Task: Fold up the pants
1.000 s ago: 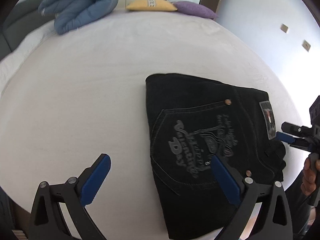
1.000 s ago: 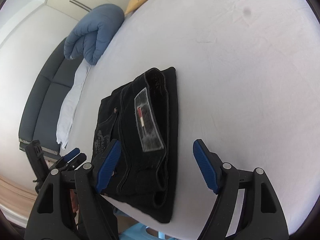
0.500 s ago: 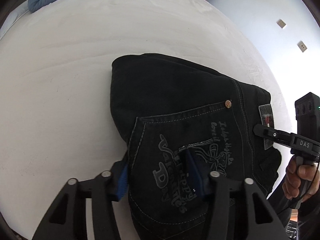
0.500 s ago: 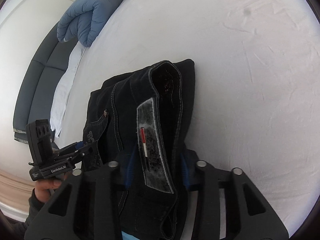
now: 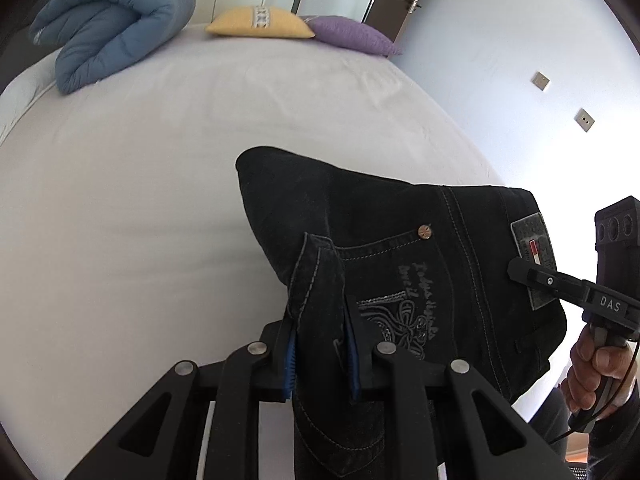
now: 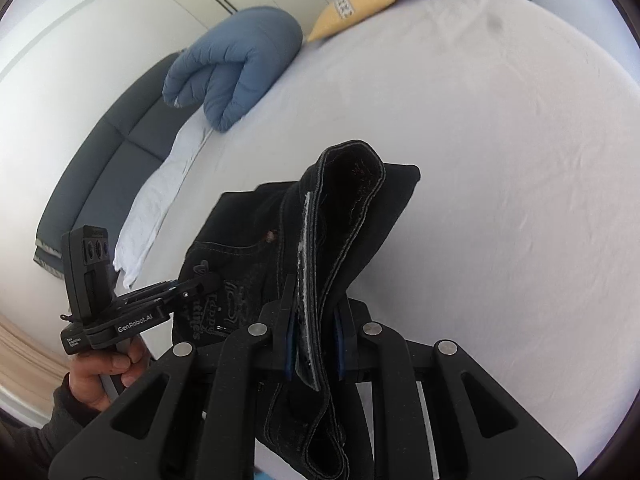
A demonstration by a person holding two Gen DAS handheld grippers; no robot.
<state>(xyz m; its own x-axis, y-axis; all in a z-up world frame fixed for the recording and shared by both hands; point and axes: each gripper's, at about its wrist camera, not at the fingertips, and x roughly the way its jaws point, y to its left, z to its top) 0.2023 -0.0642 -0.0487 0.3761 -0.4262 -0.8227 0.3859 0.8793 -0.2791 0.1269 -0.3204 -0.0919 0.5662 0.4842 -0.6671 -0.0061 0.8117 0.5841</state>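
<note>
The folded black pants [image 5: 384, 240] hang partly lifted above the white bed [image 5: 140, 200], near its edge closest to the person. The left claw [image 5: 320, 354] is closing its jaws on the pocket-side fold — cloth is pinched between the blue pads. The right claw [image 6: 314, 344] is closing on the waistband with the grey label. Behind the pants, at the bed's far end, lie a blue duvet [image 5: 112, 20], a yellow pillow [image 5: 260, 22] and a purple pillow [image 5: 352, 36].

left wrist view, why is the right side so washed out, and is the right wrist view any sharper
Left wrist view: bright light blows out the wall beyond the black pants. Right wrist view: even light on the bed, but soft blur; fisheye bends both.
</note>
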